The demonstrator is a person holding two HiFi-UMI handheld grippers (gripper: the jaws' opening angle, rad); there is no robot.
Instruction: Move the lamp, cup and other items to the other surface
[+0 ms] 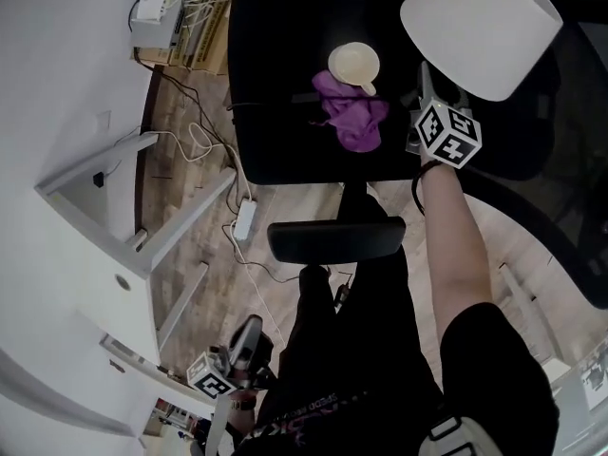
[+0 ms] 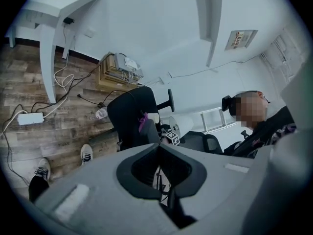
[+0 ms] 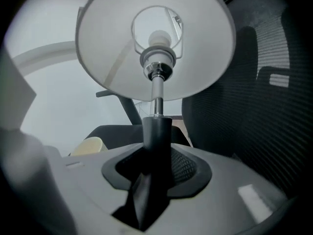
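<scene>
- Right gripper (image 1: 425,91) clenched on the lamp (image 1: 480,27); in the right gripper view its jaws (image 3: 151,180) pinch the dark lower stem, with the metal rod, bulb and white shade (image 3: 122,58) rising straight above.
- Lamp upright at the right edge of the black chair seat (image 1: 275,112), close against the dark mesh chair back (image 1: 570,160). Its foot is hidden under the shade; contact with the seat cannot be judged.
- Cream cup (image 1: 353,65) stands upright near the middle of the seat, left of the lamp and apart from it.
- Purple cloth (image 1: 353,117) lies crumpled just in front of the cup, touching its near side.
- Left gripper (image 1: 242,350) low beside the person's leg, well away from the seat; in its own view the jaws (image 2: 171,204) look closed together with nothing between them.
- White desk (image 1: 104,217) to the left, standing on a wooden floor (image 1: 190,255).
- White power strip (image 1: 244,221) and loose cables on that floor, between desk and chair.
</scene>
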